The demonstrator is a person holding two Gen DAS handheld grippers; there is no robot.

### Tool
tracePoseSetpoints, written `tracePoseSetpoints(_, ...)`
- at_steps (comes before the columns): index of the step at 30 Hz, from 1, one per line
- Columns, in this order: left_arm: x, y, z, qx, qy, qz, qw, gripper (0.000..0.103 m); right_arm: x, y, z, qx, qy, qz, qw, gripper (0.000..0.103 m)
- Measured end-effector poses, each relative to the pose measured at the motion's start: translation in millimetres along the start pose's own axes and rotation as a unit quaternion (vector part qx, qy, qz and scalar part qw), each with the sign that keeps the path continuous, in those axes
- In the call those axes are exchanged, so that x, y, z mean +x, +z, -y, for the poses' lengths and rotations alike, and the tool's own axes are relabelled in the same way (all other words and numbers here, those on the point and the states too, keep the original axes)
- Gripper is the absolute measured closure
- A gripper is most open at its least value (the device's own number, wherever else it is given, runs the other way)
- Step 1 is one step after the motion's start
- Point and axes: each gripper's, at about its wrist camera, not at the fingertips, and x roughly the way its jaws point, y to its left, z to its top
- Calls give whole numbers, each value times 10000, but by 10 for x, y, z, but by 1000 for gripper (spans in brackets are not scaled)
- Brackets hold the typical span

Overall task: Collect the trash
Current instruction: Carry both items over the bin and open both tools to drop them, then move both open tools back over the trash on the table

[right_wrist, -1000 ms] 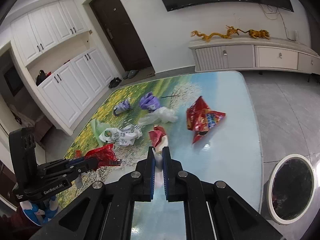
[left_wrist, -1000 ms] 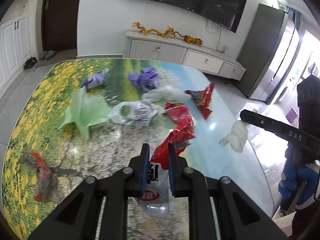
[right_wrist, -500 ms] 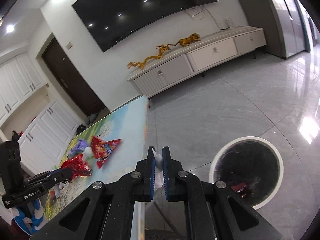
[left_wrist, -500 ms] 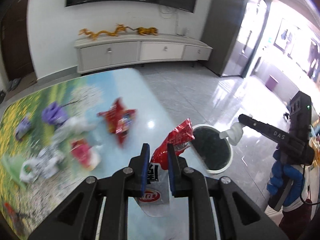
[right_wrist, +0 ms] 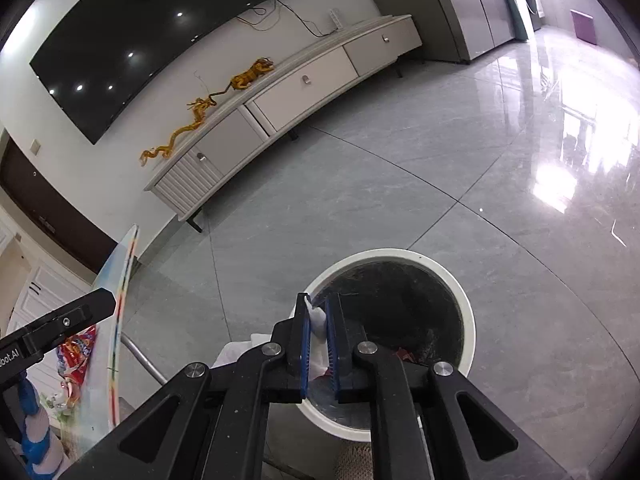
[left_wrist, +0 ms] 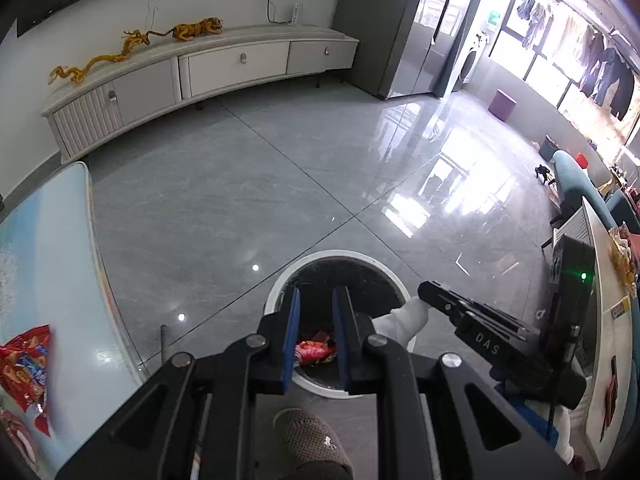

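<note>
White crumpled tissue [right_wrist: 318, 322] sits clamped between the blue pads of the right gripper [right_wrist: 318, 300], whose jaws are just starting to ease apart with the wad between them. The tissue runs lengthwise along the fingers and trails downward past them. Straight beyond and below the fingertips stands a round bin [right_wrist: 466, 320] with a white rim and a dark inside, on a grey tiled floor. The wad hangs at the bin's near edge, close to the rim and not over its middle, so a drop from here looks likely to land inside but only narrowly.

The left gripper [left_wrist: 316, 296] also points down at the bin. Its jaws are drawn in to a narrow slot with nothing visibly caught in it. Through that slot a red wrapper [left_wrist: 314, 351] shows lying in the bin. The right hand is the one placed to make the drop. A red snack bag [left_wrist: 24, 360] lies on the table [left_wrist: 48, 260] off to the left.
</note>
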Motion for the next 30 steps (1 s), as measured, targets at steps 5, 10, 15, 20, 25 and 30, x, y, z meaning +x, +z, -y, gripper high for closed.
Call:
tracePoseSetpoints(5,298,109,41,-269,-230,-233,9991,86,151,-52,215,148,-239,-207,9994,85)
tracePoseSetpoints(10,184,101,27,-284,-177,-154,9993,74,192,-112,318,253,-336,-274,9987,61)
tracePoseSetpoints(15,-56,84,-62,-423,-130,51,9990,61,121,-95,260,249,-337,-209,9989,58)
tracePoseSetpoints(20,-319,34,-98,-517,-110,283,9982,60,-56,-66,118,147,-288,-49,9995,57)
tracePoseSetpoints(25,-695,-45,-112,-569,-71,696,9959,60,-315,-35,-89,39,-223,182,9996,56)
tracePoseSetpoints(30,-1116,-161,-166,-569,36,1149,9917,60,-616,18,-427,-197,-78,481,9986,53)
